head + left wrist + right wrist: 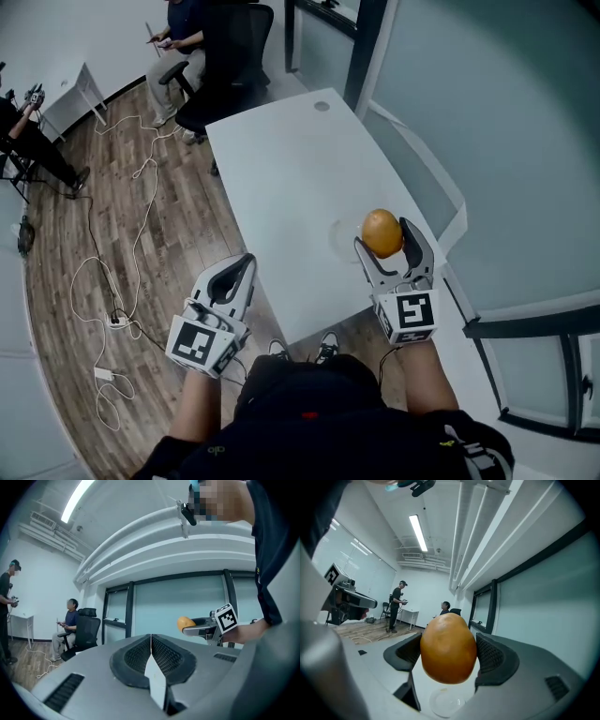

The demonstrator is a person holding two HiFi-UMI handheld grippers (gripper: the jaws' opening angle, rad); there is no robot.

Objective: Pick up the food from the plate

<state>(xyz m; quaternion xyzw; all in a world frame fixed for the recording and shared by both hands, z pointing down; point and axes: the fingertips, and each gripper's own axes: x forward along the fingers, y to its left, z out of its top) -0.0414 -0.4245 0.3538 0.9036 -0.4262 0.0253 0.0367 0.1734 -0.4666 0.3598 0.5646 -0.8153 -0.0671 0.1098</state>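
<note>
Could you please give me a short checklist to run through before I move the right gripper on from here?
1. Grip on the food: ok. The right gripper has a jaw pressed on each side of it.
2. Food lifted off the plate: ok. The plate lies below it on the table with a gap between them.
3. Nothing left on the plate: ok. It looks bare.
4. Left gripper out of the way: ok. It is shut on nothing, off to the left near the table's edge.
5. How firm the hold is: cannot tell.
</note>
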